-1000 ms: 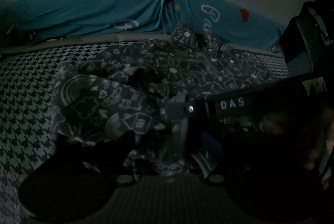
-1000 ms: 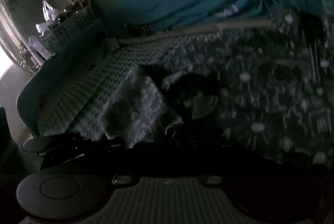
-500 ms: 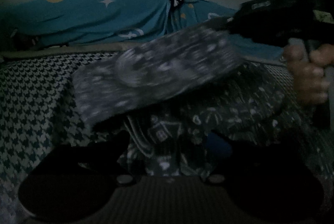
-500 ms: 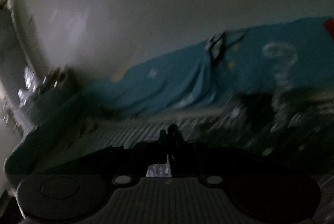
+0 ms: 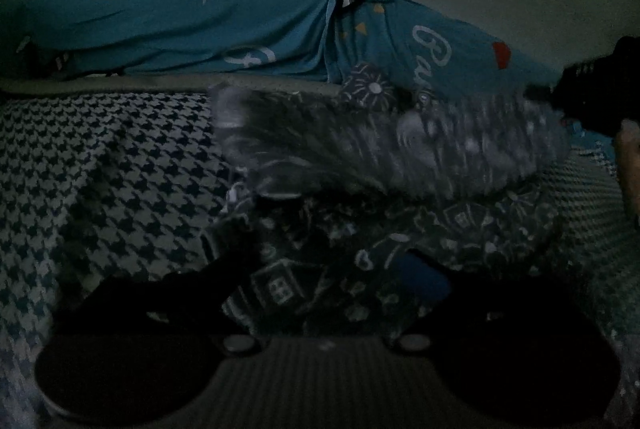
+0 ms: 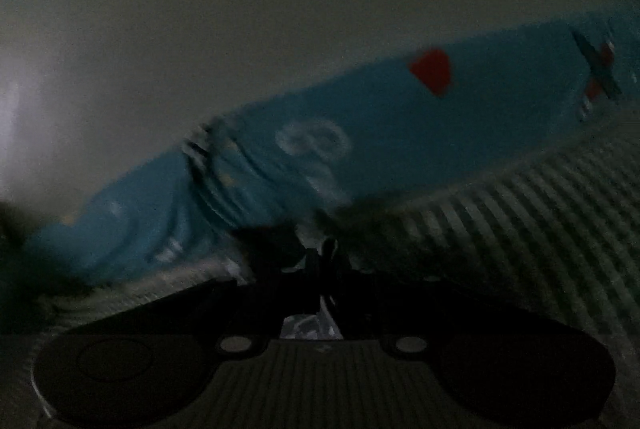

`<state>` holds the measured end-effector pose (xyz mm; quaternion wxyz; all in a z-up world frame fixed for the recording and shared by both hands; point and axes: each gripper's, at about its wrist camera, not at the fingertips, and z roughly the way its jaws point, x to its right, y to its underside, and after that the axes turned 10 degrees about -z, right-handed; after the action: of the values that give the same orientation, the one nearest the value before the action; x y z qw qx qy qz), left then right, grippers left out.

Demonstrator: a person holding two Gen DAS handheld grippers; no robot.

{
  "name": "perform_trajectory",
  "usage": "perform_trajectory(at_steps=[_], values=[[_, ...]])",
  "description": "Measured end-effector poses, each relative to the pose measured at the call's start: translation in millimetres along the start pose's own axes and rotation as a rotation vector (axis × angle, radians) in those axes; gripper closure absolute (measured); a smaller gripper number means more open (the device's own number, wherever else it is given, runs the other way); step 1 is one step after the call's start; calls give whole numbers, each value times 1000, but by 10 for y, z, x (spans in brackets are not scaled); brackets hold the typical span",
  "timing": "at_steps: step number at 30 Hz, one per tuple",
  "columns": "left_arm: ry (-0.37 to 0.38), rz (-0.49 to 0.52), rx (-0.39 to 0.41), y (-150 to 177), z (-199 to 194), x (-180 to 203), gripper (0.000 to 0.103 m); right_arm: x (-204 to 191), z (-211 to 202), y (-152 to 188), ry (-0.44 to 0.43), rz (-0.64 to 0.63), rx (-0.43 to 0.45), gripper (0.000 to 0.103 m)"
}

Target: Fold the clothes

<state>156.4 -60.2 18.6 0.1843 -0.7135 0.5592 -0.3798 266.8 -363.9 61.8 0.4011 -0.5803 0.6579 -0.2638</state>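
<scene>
Houndstooth bed cover [image 5: 100, 181] lies under the patterned garment [image 5: 320, 269]. My left tongs [image 5: 320, 293] are opening around it. My right tongs [image 6: 320, 269] pinch its lifted, blurred part.

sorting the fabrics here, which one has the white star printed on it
The blue sheet along the wall; the bedcover is houndstooth, the garment dark with doodles.

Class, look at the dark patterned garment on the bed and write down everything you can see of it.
The dark patterned garment is soft cloth, dark grey with pale doodle-like prints. Most of it lies crumpled on the houndstooth bed cover. One part is lifted and stretched across above the heap, blurred by motion, toward the right tool, whose closed fingers pinch a bit of the cloth. The left tool has cloth between its opening fingers.
</scene>
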Motion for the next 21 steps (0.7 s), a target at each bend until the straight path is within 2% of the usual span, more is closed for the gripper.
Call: perform_trajectory(at_steps=[3, 4, 5, 9, 13, 21], values=[[-9, -16, -1, -17, 43, 16, 12, 70, -3, 19, 85, 19, -7, 72], [-12, -23, 0, -22, 55, 16, 12, 86, -29, 11, 108, 23, 8, 62], [-14, -29, 3, -30, 62, 16, 12, 95, -55, 5, 114, 26, 19, 59], [-22, -35, 26, -52, 86, 14, 11, 137, -124, -3, 95, 24, 38, 59], [-43, -39, 59, -107, 86, 7, 6, 137, -132, 47, 39, -1, 12, 59], [-74, -78, 119, -326, 125, -86, 4, -40, -133, 153, -72, -114, -29, 59]])
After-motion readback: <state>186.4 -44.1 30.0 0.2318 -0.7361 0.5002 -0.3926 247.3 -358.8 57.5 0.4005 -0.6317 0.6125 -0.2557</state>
